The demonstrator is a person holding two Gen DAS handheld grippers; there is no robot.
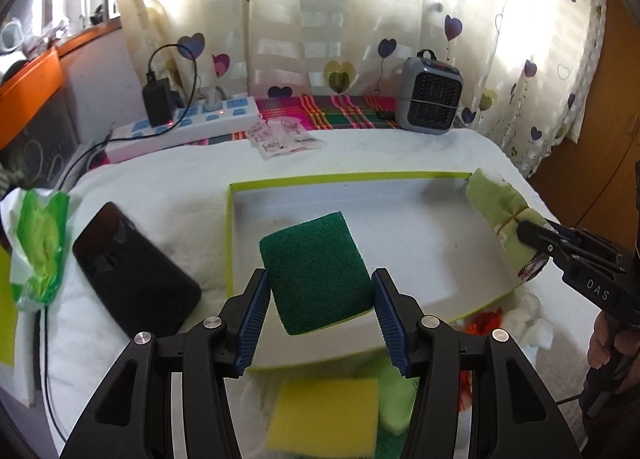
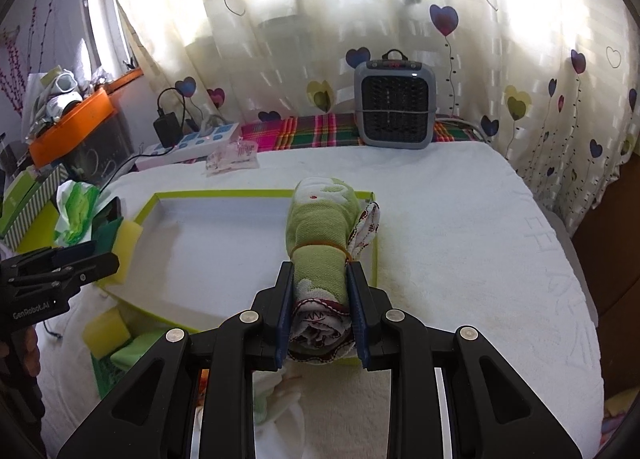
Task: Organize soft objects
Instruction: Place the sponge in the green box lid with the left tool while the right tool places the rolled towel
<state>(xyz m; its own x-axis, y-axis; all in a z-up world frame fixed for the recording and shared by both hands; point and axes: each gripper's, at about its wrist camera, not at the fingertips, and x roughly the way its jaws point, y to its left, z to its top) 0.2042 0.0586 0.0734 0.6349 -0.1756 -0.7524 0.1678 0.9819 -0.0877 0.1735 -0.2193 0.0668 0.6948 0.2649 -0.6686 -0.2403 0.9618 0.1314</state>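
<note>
Bright daylight glares through the curtain [image 1: 360, 19] (edges bent, dark), with slight blur nearby.

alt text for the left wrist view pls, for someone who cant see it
The left claw grips a green scouring sponge over a shallow white tray with a lime rim, on a white towel-covered surface. At the right edge, the right claw holds a rolled green cloth at the tray's side. A black phone lies left of the tray.
</note>
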